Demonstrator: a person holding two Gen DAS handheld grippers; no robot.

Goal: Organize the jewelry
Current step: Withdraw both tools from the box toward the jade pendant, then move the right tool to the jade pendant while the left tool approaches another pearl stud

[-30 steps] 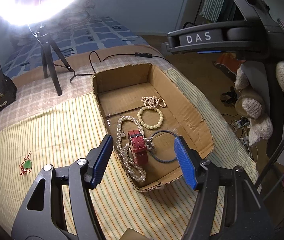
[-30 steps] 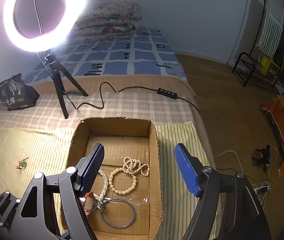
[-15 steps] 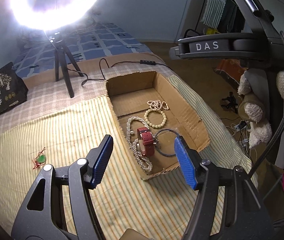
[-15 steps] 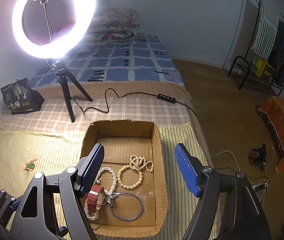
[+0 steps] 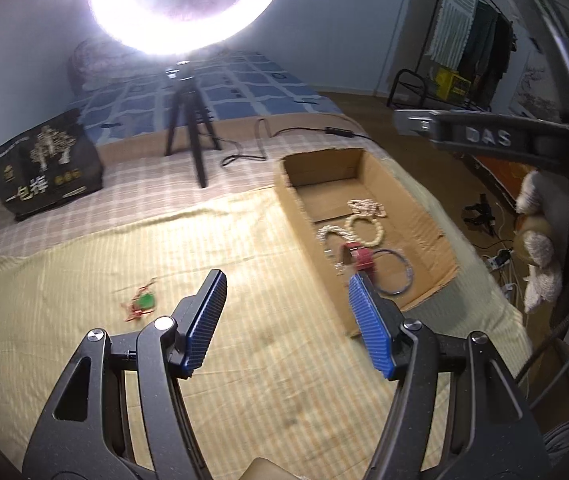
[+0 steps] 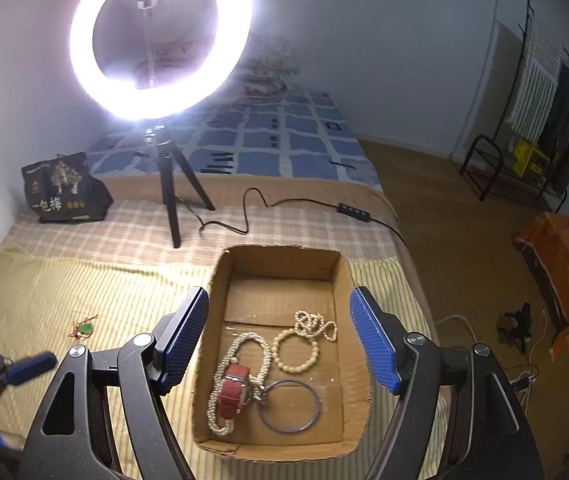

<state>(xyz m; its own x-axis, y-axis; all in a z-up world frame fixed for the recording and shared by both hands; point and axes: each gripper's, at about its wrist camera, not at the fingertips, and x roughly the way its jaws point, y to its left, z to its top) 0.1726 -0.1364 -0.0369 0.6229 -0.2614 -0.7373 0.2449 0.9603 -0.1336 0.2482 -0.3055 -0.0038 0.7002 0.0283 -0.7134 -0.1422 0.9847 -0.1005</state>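
Both pairs of blue-padded fingers stand spread with nothing between them: the left gripper hangs over the striped yellow cloth, the right gripper above the cardboard box. Neither touches anything.

Most of the jewelry already lies on the floor of the box: a long pearl strand with a red-strapped watch lying across it, a cream bead bracelet, a bunched pearl chain just behind that, and a thin bluish bangle touching the watch's end. They sit loosely side by side, which I take for dropped in, not arranged.

One piece is left out: a small green pendant on red cord, alone on the cloth, well apart from the box and to the left of the left gripper's fingers. That looks to me like the last thing to collect, and the left one is better placed for it.

Behind stand a ring light on a tripod and a black bag.
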